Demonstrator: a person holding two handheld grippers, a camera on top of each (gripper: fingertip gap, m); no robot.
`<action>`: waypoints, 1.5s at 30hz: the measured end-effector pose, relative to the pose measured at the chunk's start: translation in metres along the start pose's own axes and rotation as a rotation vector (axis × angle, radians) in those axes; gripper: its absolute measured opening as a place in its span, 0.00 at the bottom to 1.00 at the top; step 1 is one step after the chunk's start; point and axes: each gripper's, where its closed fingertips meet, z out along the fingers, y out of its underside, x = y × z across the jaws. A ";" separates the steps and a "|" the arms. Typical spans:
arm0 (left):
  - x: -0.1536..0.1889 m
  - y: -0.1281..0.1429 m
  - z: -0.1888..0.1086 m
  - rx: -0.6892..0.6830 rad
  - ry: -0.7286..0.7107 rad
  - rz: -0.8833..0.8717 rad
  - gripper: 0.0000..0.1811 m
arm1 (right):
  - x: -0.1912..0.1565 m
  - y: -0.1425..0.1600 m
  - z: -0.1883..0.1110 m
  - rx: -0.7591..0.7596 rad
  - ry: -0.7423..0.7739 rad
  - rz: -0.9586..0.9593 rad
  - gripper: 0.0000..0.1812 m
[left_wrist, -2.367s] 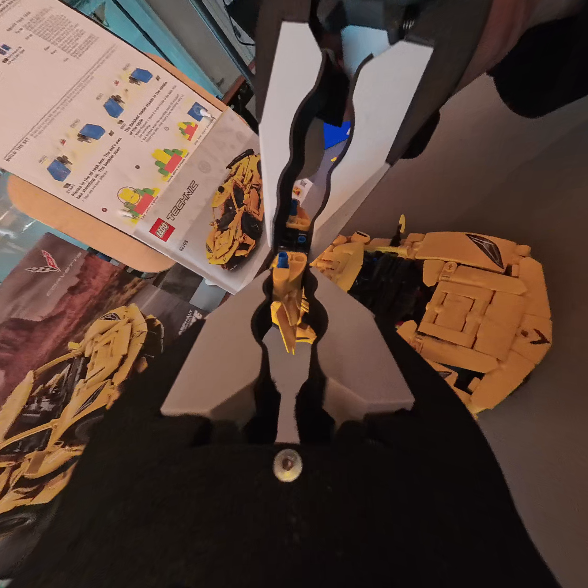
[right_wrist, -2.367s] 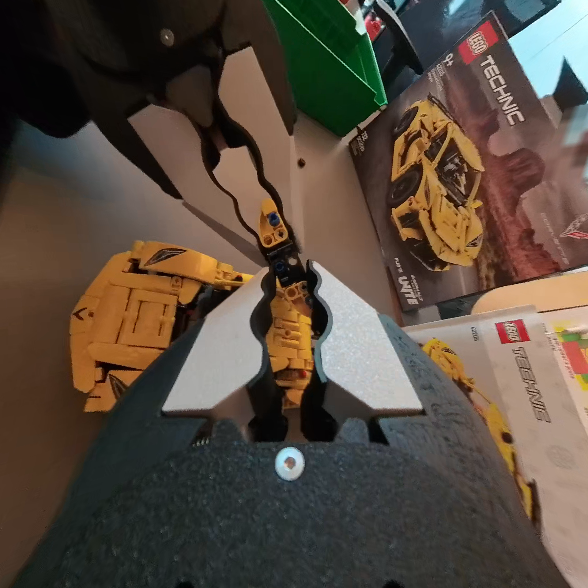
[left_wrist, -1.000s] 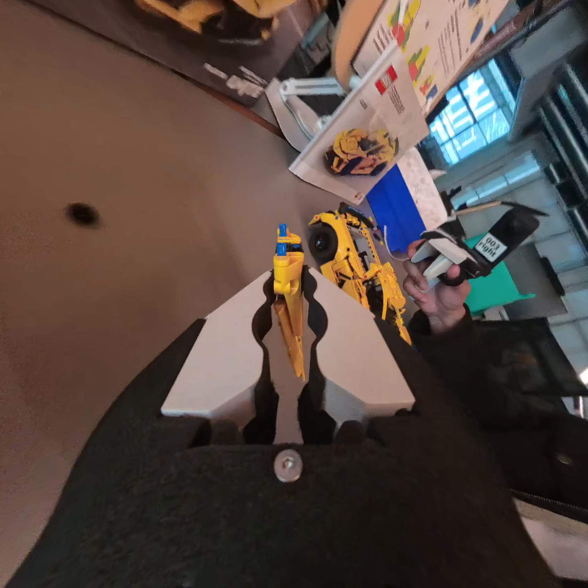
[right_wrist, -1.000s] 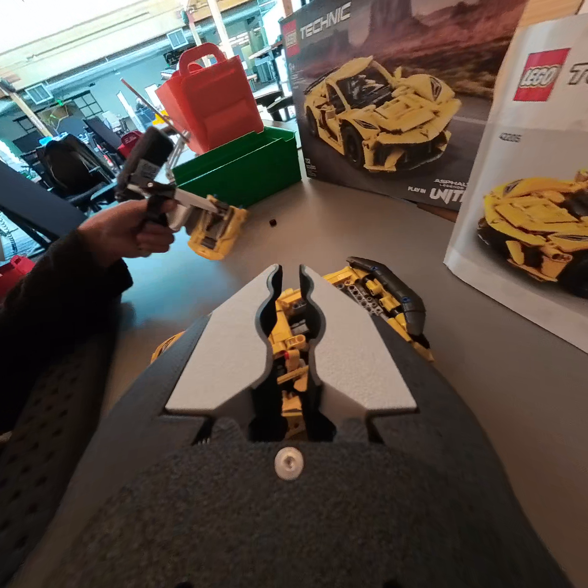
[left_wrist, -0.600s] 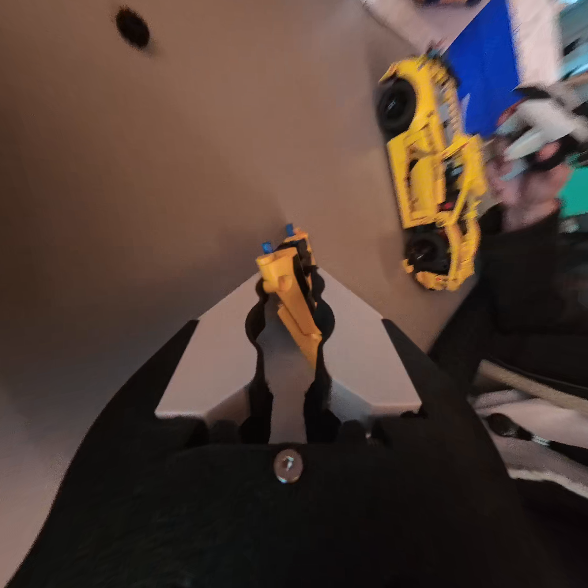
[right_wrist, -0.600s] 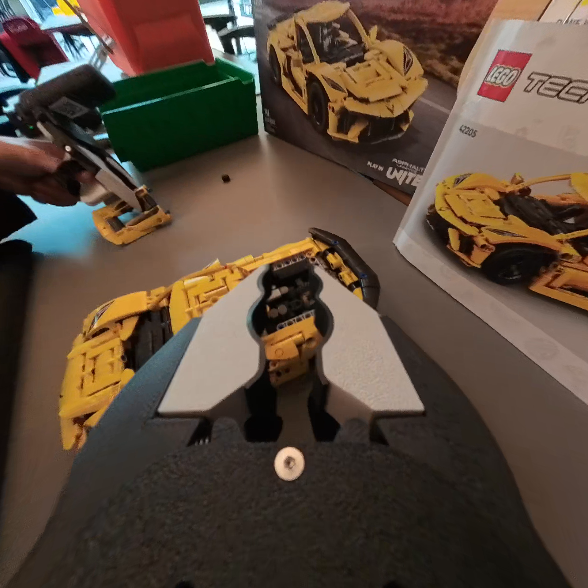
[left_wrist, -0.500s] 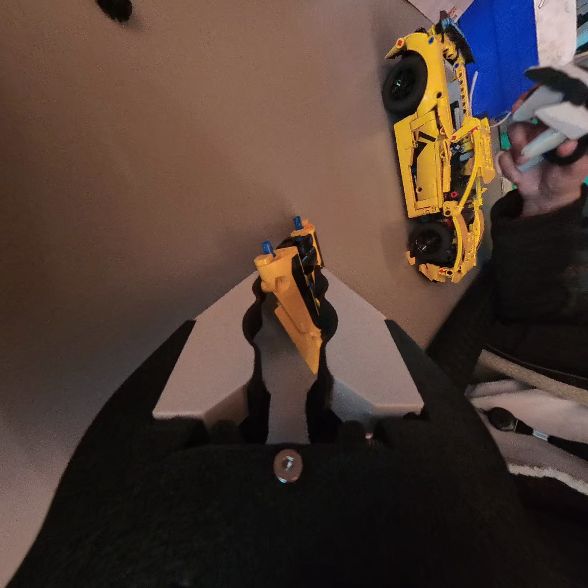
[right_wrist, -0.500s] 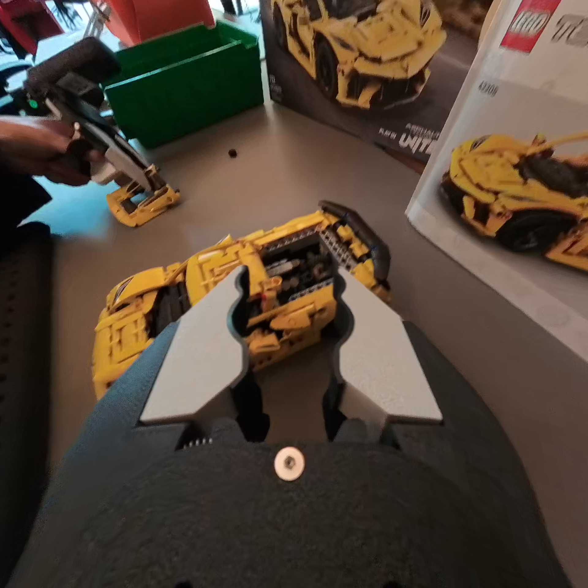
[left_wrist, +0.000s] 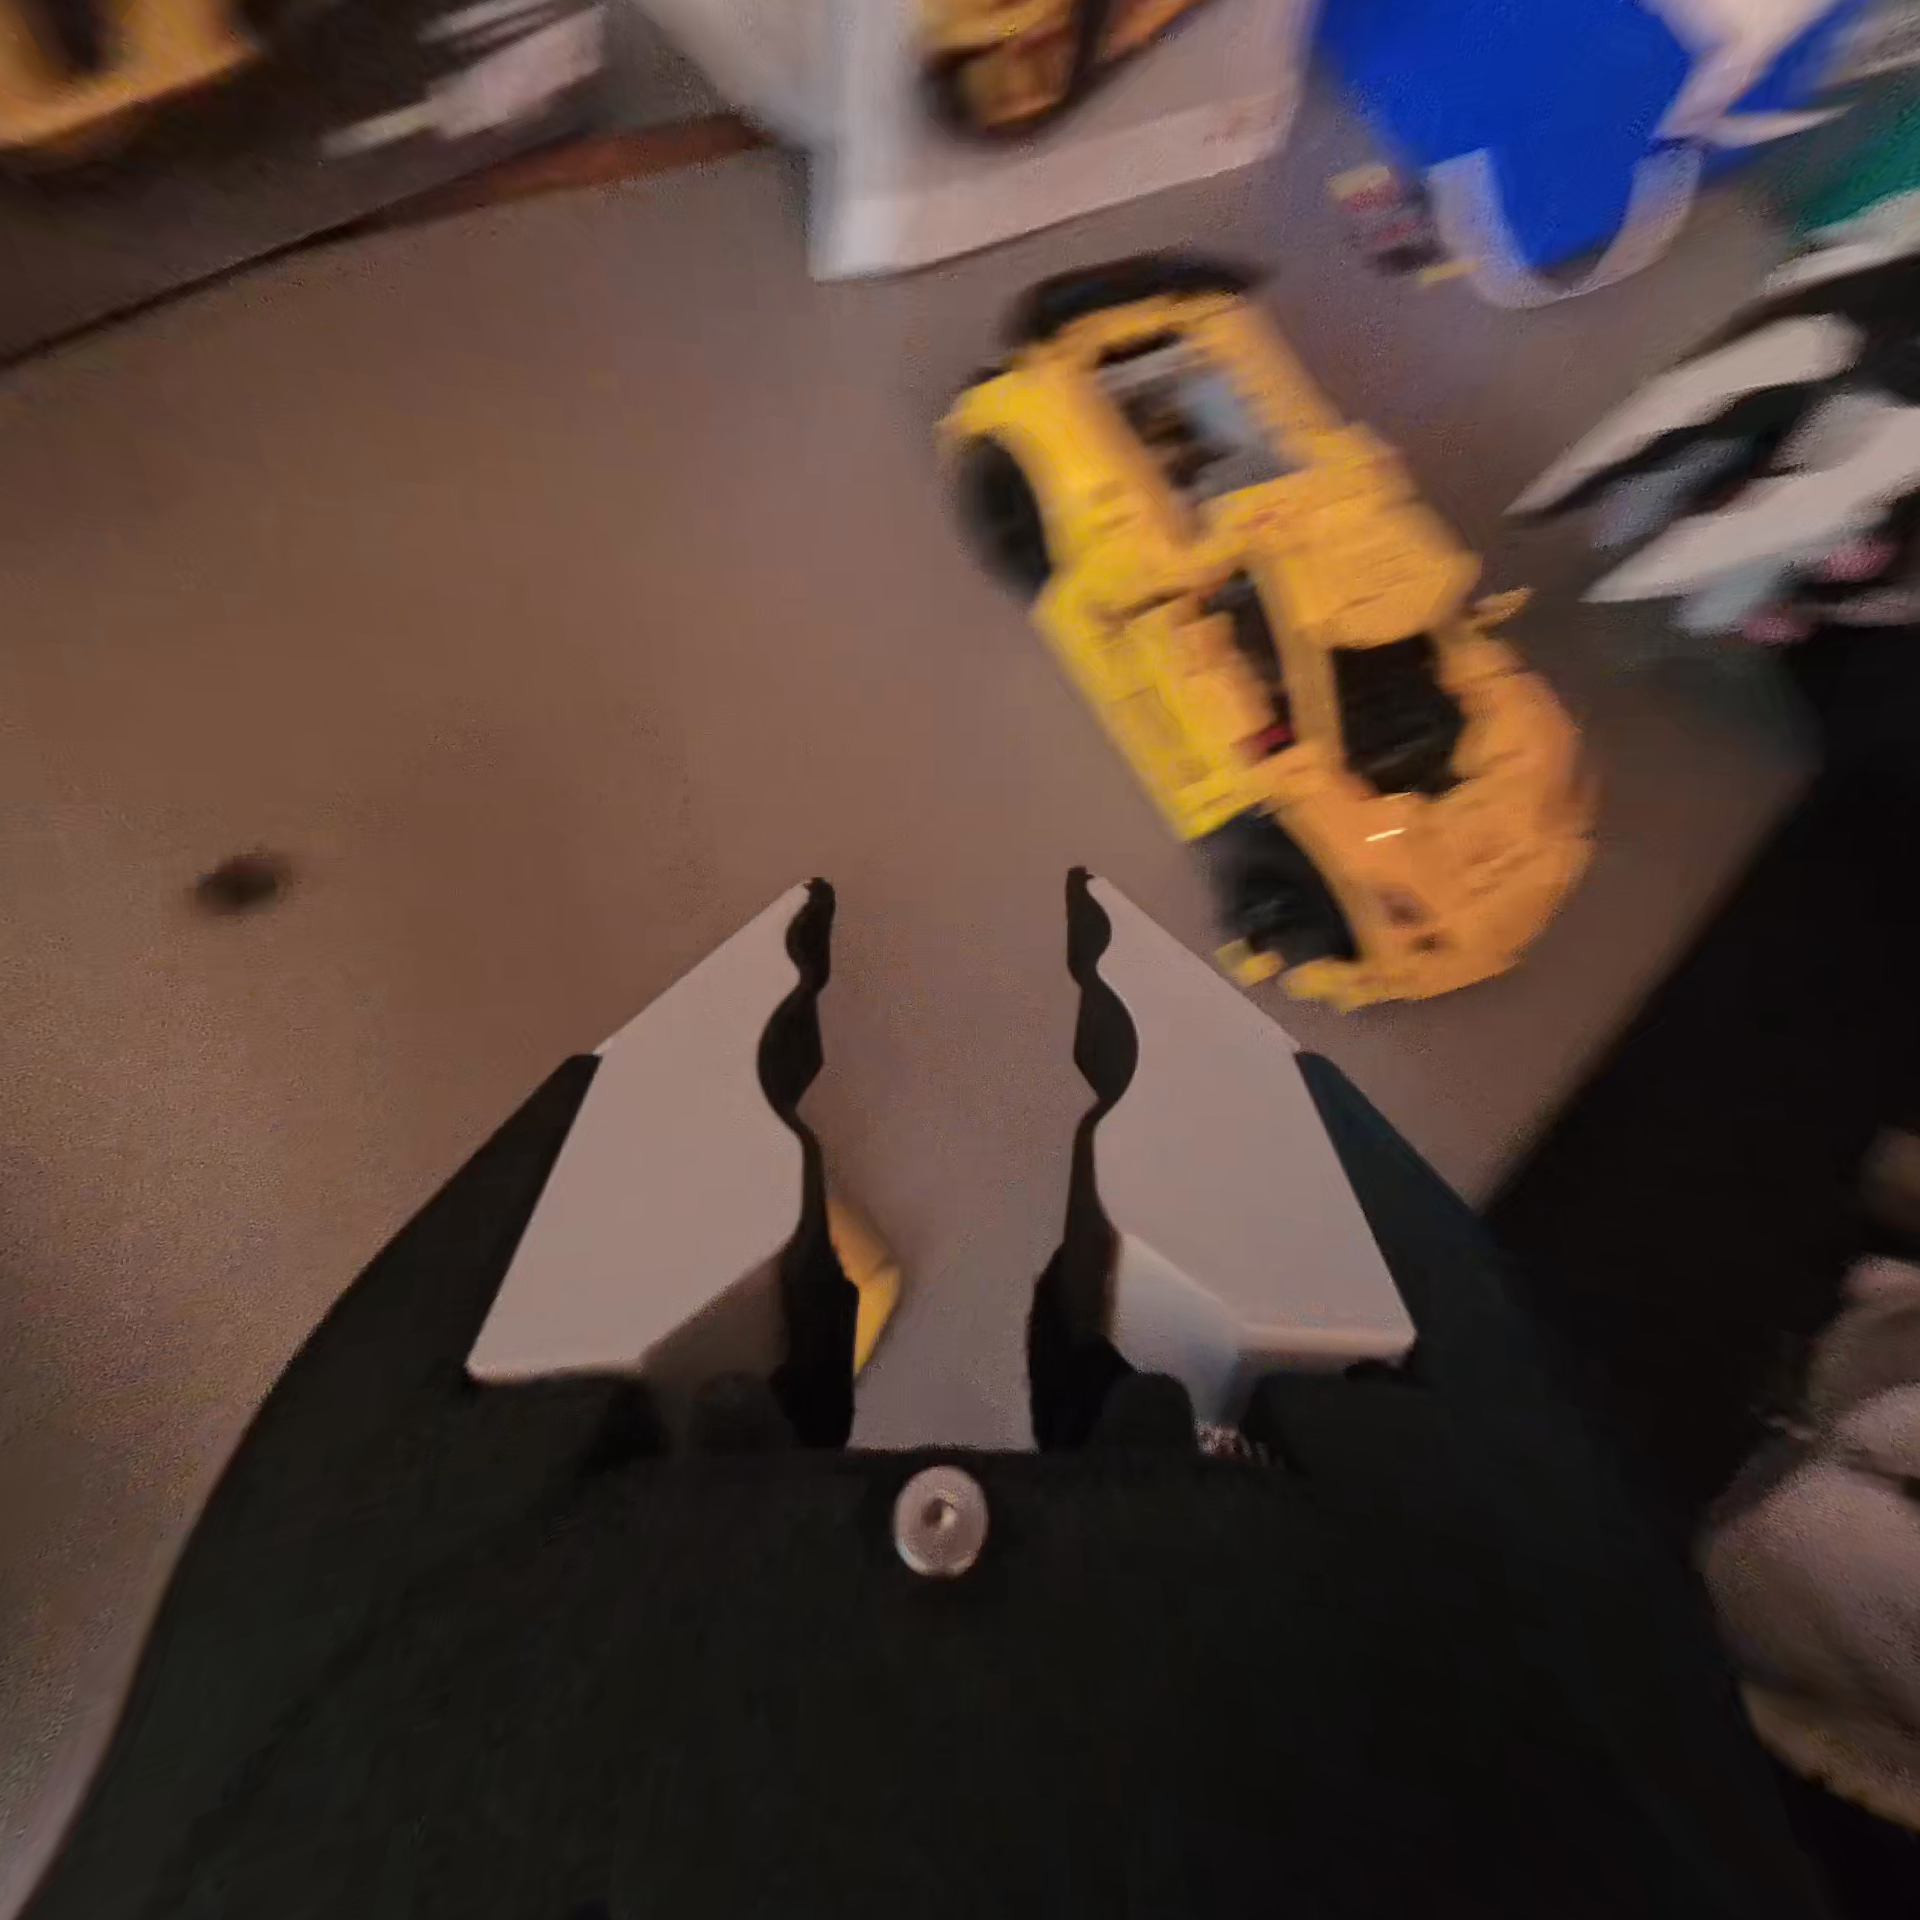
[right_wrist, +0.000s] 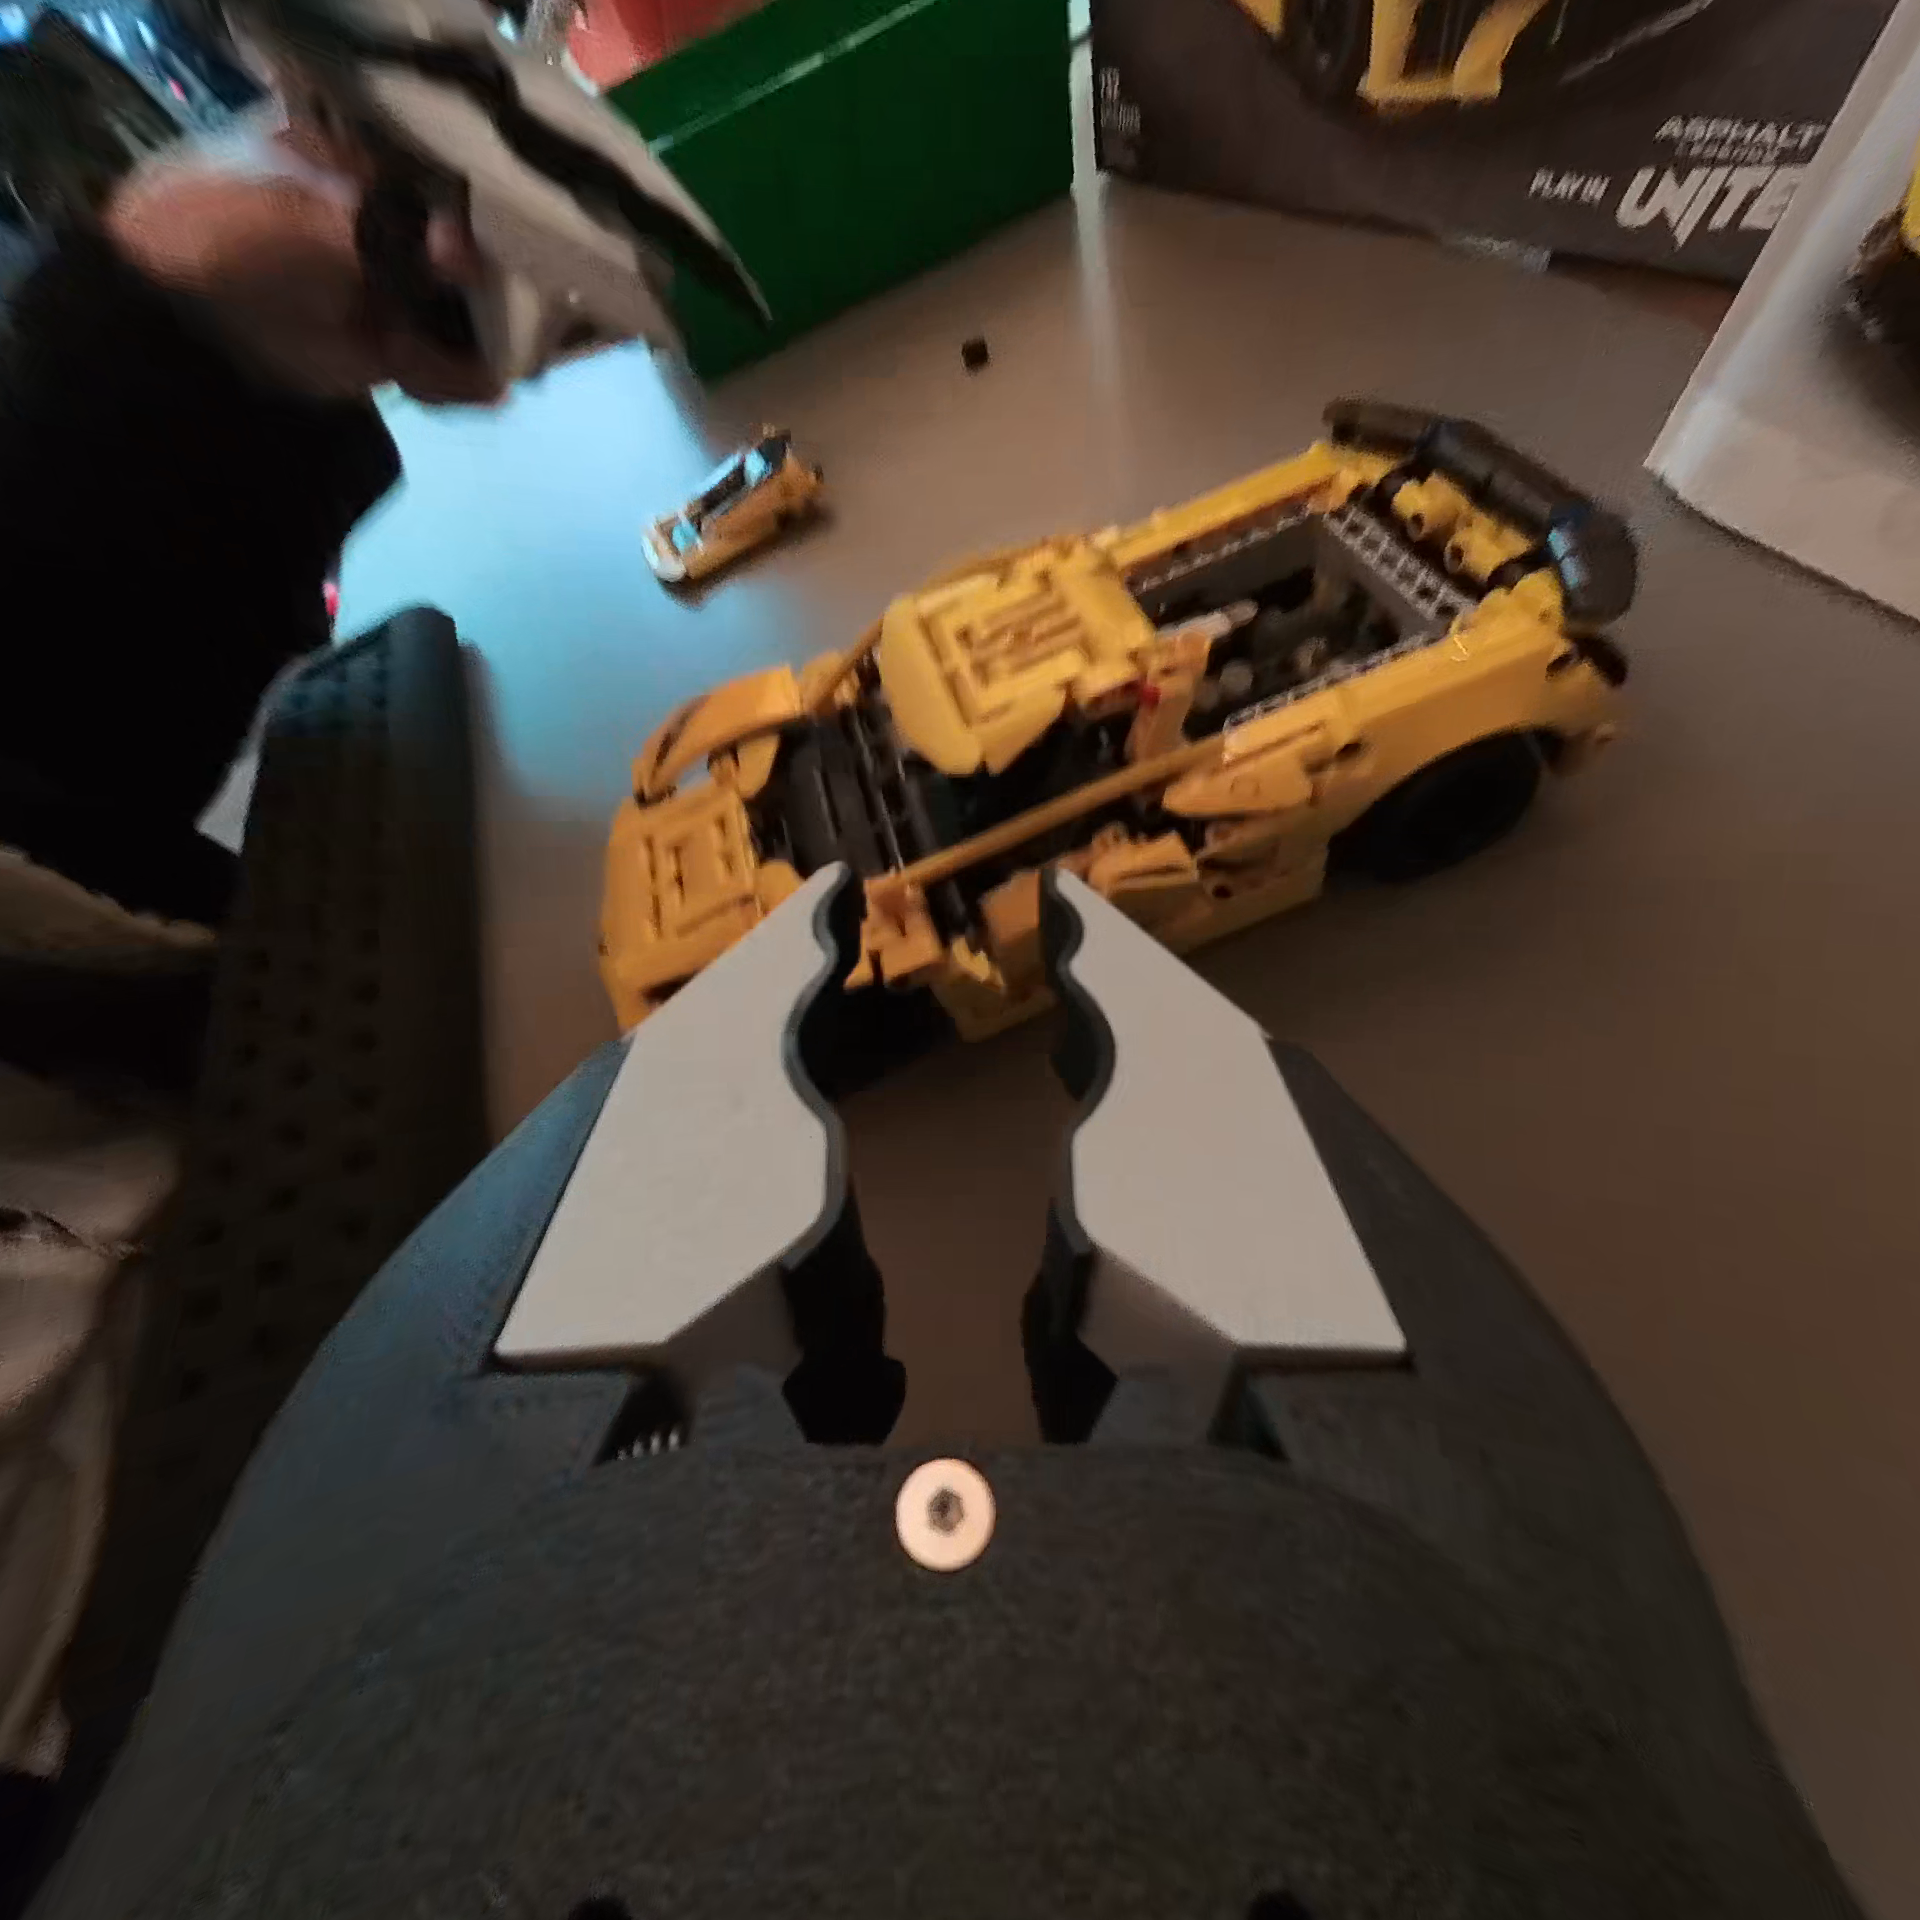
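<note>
Both tongs stand open and empty; the left tongs (left_wrist: 940, 883) hang above bare counter (left_wrist: 468, 623) with a wide gap between the fingers, and the right tongs (right_wrist: 945, 883) hover just short of the yellow brick car (right_wrist: 1122, 727), touching nothing. That car sits on its wheels near the counter's middle, rear deck uncovered so the grey and black innards show, a thin yellow rod slanting across its side; in the left wrist view the same car (left_wrist: 1268, 634) is heavily blurred. A small yellow panel piece (right_wrist: 732, 504) lies loose on the counter beyond the car's nose, well apart from it, below the left tongs (right_wrist: 665, 249) held in a hand (right_wrist: 260, 281); only a yellow sliver of it (left_wrist: 868, 1278) shows between the fingers in the left view. Behind stand a green bin (right_wrist: 862, 156), a dark printed box (right_wrist: 1455, 125), a white booklet (right_wrist: 1818, 364); a tiny black part (right_wrist: 974, 353) lies alone near the bin.
</note>
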 end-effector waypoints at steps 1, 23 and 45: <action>0.023 -0.004 0.023 0.012 0.090 -0.005 0.25 | 0.003 -0.006 0.003 0.000 0.011 0.031 0.17; 0.084 -0.012 0.111 -0.070 0.363 -0.009 0.13 | -0.002 0.003 0.031 -0.054 -0.034 0.136 0.02; 0.105 0.006 0.106 -0.009 0.473 0.120 0.02 | 0.011 -0.013 0.094 -0.364 0.064 -0.350 0.41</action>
